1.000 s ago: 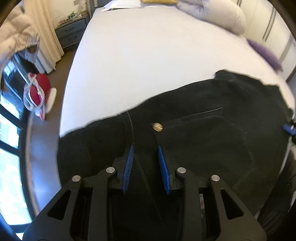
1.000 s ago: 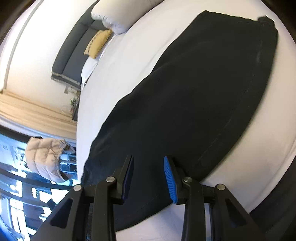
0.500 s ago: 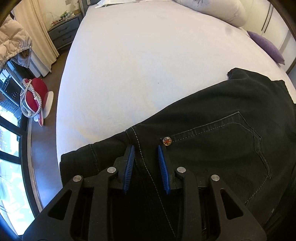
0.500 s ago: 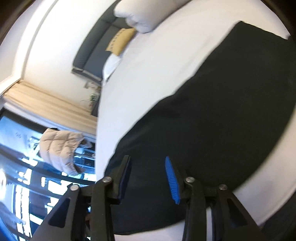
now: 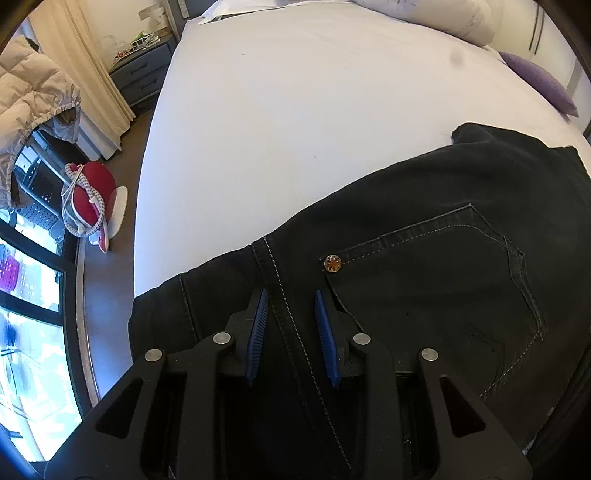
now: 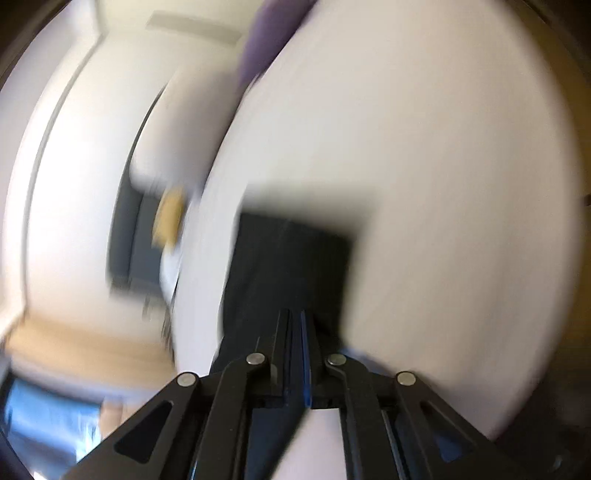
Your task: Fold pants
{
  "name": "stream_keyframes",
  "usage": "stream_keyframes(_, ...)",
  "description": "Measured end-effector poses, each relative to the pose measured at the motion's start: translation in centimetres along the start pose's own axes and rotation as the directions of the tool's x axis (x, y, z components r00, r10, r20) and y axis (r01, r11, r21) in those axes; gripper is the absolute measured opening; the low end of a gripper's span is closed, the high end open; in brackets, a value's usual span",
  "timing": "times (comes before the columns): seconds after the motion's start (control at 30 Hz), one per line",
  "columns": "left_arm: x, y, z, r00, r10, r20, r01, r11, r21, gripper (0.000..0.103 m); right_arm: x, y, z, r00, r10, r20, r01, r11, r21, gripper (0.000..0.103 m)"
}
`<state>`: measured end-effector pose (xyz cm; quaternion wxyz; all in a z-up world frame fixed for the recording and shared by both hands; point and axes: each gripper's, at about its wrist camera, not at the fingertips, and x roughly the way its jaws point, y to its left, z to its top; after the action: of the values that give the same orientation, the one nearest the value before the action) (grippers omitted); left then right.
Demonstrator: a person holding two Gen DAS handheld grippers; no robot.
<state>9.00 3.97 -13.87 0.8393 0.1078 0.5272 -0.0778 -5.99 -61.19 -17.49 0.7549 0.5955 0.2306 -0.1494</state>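
Observation:
Black jeans (image 5: 424,295) lie on the white bed (image 5: 295,110), back pocket and brass rivet facing up. My left gripper (image 5: 290,295) points down at the waist end, its blue pads either side of a stitched seam, holding a thick fold of the cloth. The right wrist view is badly blurred. There my right gripper (image 6: 295,314) has its jaws closing, almost together, on a thin edge of the jeans (image 6: 288,258), whose dark squared end stretches ahead over the bed (image 6: 443,184).
A white pillow (image 5: 436,11) and a purple cushion (image 5: 535,85) sit at the far side of the bed. Left of the bed are a grey nightstand (image 5: 144,77), a beige padded jacket (image 5: 29,99), a red object with a cord (image 5: 92,184) on the floor, and windows.
The right gripper swung fast across the bed and rolled, and its jaws went from wide apart to nearly together on the cloth. The left gripper keeps the same seam; the jeans have settled flatter.

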Motion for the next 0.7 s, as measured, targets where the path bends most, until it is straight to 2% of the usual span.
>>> stream_keyframes(0.03,-0.2,-0.1,0.1,1.000,0.004,0.001,-0.004,1.000,-0.006,0.028,-1.6,-0.4,1.1,0.999,0.001,0.041,-0.002,1.000,0.014,0.034)
stream_keyframes(0.07,-0.4,-0.2,0.2,1.000,0.011,0.002,-0.011,1.000,-0.013,0.028,-3.2,-0.4,1.8,0.996,-0.024,0.086,0.023,1.000,0.017,0.069)
stream_keyframes(0.1,-1.0,-0.4,0.2,1.000,0.019,0.002,-0.019,0.999,-0.026,0.028,-5.1,-0.2,2.2,0.988,-0.056,0.145,0.054,0.998,0.016,0.080)
stream_keyframes(0.17,-2.4,-0.9,0.2,1.000,0.008,0.026,-0.007,0.999,-0.054,0.028,-7.2,0.1,2.1,0.984,-0.021,0.178,0.023,1.000,-0.009,0.080)
stream_keyframes(0.23,-4.3,-1.9,0.2,0.997,-0.022,0.079,0.029,0.996,-0.090,0.028,-7.7,0.1,1.4,0.990,0.018,0.139,-0.016,1.000,-0.016,0.080)
stream_keyframes(0.27,-5.2,-2.4,0.3,0.993,-0.053,0.109,0.066,0.991,-0.113,0.028,-7.4,0.0,1.0,0.993,0.038,0.110,-0.037,0.999,-0.009,0.079)
stream_keyframes(0.3,-5.9,-3.0,0.3,0.983,-0.121,0.137,0.139,0.981,-0.135,0.028,-6.7,-0.2,0.5,0.996,0.062,0.069,-0.062,0.998,0.001,0.074)
stream_keyframes(0.4,-7.2,-6.4,1.0,0.932,-0.307,0.192,0.333,0.935,-0.120,0.028,-4.3,-0.4,-0.5,0.994,0.106,-0.012,-0.105,0.993,0.046,0.067)
stream_keyframes(0.47,-6.9,-8.4,1.4,0.897,-0.403,0.182,0.425,0.899,-0.106,0.028,-2.5,-0.2,-1.5,0.993,0.104,-0.046,-0.101,0.992,0.079,0.064)
stream_keyframes(0.5,-6.5,-9.6,1.6,0.870,-0.462,0.171,0.483,0.869,-0.110,0.028,-1.8,-0.3,-1.7,0.992,0.109,-0.058,-0.103,0.990,0.097,0.063)
stream_keyframes(0.53,-6.1,-10.5,1.7,0.857,-0.489,0.163,0.509,0.853,-0.114,0.028,-1.3,-0.5,-1.7,0.991,0.119,-0.065,-0.112,0.988,0.107,0.062)
stream_keyframes(0.63,-4.3,-12.5,2.1,0.837,-0.532,0.127,0.545,0.829,-0.126,0.028,-0.4,-1.0,-1.4,0.989,0.132,-0.064,-0.121,0.981,0.154,0.055)
stream_keyframes(0.7,-2.6,-13.1,1.8,0.828,-0.554,0.088,0.560,0.807,-0.188,0.028,-0.1,-1.4,-1.0,0.987,0.148,-0.062,-0.135,0.974,0.184,0.051)
